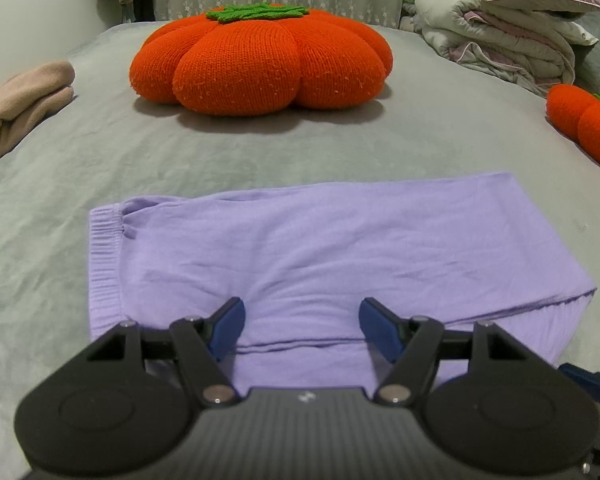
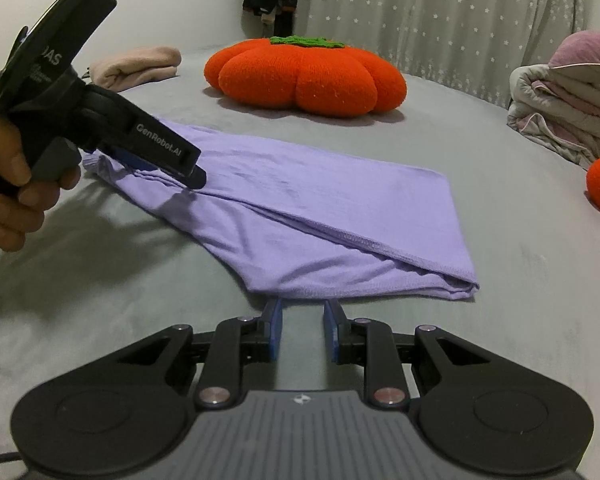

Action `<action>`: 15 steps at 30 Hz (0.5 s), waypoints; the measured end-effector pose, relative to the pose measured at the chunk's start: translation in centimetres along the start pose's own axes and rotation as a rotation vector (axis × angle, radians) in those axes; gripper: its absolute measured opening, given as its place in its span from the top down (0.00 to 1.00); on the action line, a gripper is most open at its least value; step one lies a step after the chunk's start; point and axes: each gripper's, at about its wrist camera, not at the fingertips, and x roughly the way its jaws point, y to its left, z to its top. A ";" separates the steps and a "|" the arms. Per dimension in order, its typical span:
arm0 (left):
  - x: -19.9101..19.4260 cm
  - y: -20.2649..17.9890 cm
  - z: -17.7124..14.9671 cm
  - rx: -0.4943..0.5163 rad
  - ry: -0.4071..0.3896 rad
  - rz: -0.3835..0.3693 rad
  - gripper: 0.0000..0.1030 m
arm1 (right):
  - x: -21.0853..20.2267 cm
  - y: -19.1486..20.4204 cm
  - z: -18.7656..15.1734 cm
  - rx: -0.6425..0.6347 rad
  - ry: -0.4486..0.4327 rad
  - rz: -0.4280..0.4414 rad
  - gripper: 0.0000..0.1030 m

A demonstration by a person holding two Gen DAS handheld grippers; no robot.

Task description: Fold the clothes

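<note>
Lilac garment (image 1: 300, 256) lies on the grey bed (image 1: 60, 184), already doubled: one layer lapped over another, hem seam running across the near side, ribbed band at the left end. Flat, few wrinkles. A folded beige piece (image 1: 20, 104) sits well apart at the far left; orange cushion (image 1: 260, 56) beyond

Left gripper (image 1: 302, 328) hovers over the near edge, jaws spread wide, nothing between them. Right gripper (image 2: 302, 320) sits low on the bed just short of the garment's near corner, jaws parted narrowly, empty

Scene fits two stages: mid-fold with another fold due, or a fold just laid and released. Can't settle which

If another fold comes, my read:
- pinch both layers together at the edge, else the top one slides
- grab at matched points left and right so the crease runs straight
- lift low, carry across evenly, lay down without dragging
- knit looks thin and limp, so expect sag between grips

Pose: the hand (image 2: 8, 184) grips the left tool by its handle, tool angled down and forward over the band end. Right tool near level, pointing along the bed at the hem
</note>
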 end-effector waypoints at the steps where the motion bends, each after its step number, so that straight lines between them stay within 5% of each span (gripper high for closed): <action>1: 0.0 0.0 0.0 0.001 0.001 0.001 0.36 | 0.0 0.1 0.1 0.002 0.006 -0.005 0.77; 15: -0.1 0.3 0.0 -0.009 0.004 -0.011 0.34 | -1.3 1.2 -0.2 -0.011 0.066 -0.038 0.77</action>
